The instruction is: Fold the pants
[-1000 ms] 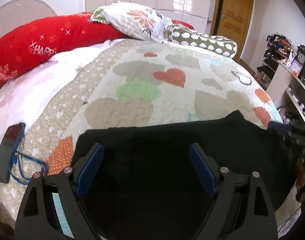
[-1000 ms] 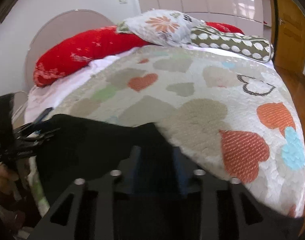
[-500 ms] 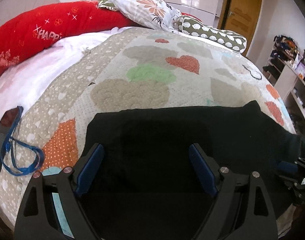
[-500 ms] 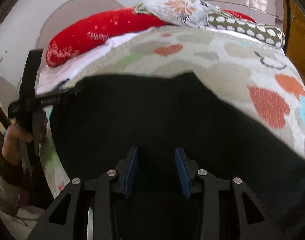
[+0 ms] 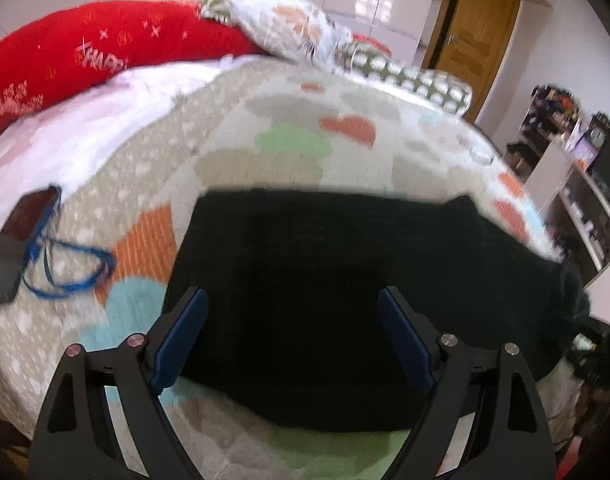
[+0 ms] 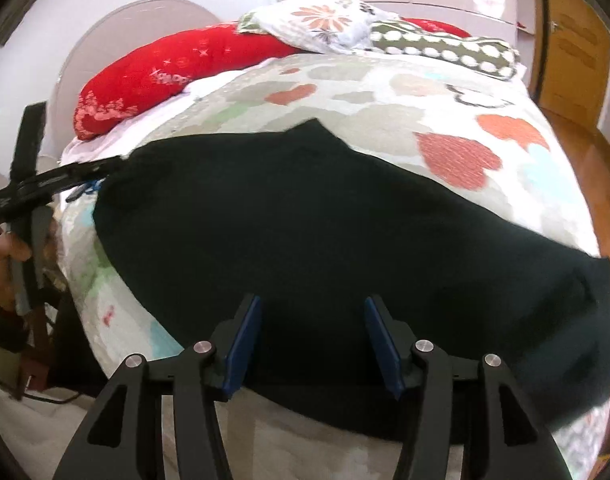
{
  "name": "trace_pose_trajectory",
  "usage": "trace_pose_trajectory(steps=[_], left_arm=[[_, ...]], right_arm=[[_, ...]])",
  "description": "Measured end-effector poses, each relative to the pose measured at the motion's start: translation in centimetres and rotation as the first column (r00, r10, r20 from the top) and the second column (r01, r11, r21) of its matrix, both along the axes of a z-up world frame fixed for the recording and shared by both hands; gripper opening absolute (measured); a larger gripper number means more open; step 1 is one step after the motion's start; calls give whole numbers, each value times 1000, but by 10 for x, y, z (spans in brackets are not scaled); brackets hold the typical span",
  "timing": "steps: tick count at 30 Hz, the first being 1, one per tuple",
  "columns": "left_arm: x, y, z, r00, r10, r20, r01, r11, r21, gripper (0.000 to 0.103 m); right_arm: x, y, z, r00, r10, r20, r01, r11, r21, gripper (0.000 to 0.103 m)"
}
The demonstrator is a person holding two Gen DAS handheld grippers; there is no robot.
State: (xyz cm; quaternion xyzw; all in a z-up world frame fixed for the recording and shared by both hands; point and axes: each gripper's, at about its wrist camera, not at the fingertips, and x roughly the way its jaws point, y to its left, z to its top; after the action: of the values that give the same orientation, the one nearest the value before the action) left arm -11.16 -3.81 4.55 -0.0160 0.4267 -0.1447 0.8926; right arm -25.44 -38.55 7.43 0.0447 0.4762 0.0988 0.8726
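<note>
Pants (image 6: 305, 216): black, spread flat across the near end of the bed, lying crosswise on the heart-print quilt (image 6: 457, 120); one end droops over the bed edge at the right of the right wrist view. No pad presses on the cloth.

Right gripper (image 6: 311, 336): tilted down over the near hem. Blue pads (image 6: 245, 348) stand apart, jaws opening; dark cloth shows in the gap below them, but nothing is clamped.

Left gripper (image 5: 291, 332): tilted down over the pants' left part; jaws wide, pads (image 5: 181, 336) clear of the fabric, holding nothing. From the right wrist view the same tool shows side-on at the far left, a hand (image 6: 5, 256) wrapped round its handle, sleeve at the wrist.

Change against the earlier frames: a second ago the right pads were close together with cloth bunched in front of them; now they are parted and the pants lie released. The garment, then partly lifted, is laid out flat. The left jaws keep the same wide gap.

Further items, near to far:
- Dark phone with blue cord (image 5: 21, 240), left of the pants on the quilt.
- Red bolster (image 6: 173, 76) along the headboard.
- Floral pillow (image 6: 325, 20), on the bolster.
- Spotted bolster (image 6: 445, 50), beside it.
- Wooden door (image 5: 473, 36), beyond the bed.
- Cluttered shelves (image 5: 577, 184), right of the left wrist view.
</note>
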Motion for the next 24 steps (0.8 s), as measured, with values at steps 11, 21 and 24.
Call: trace_pose_trajectory(steps=[11,21,24], left_arm=[[-20,-3,29,998,-9,68,9,1000,-3,87],[-22,-92,32,973,-229,42,230,973,-32,87],[-23,-124,23,958,-285,16,286,957,-41,87]], right_arm=[[-37,-69,11,983,-184,14,183,982,35,55],[-56,-122,25,940,-338,39,326,927,186,55],[-39,-120,38,934,-342,101,326,934,145,61]])
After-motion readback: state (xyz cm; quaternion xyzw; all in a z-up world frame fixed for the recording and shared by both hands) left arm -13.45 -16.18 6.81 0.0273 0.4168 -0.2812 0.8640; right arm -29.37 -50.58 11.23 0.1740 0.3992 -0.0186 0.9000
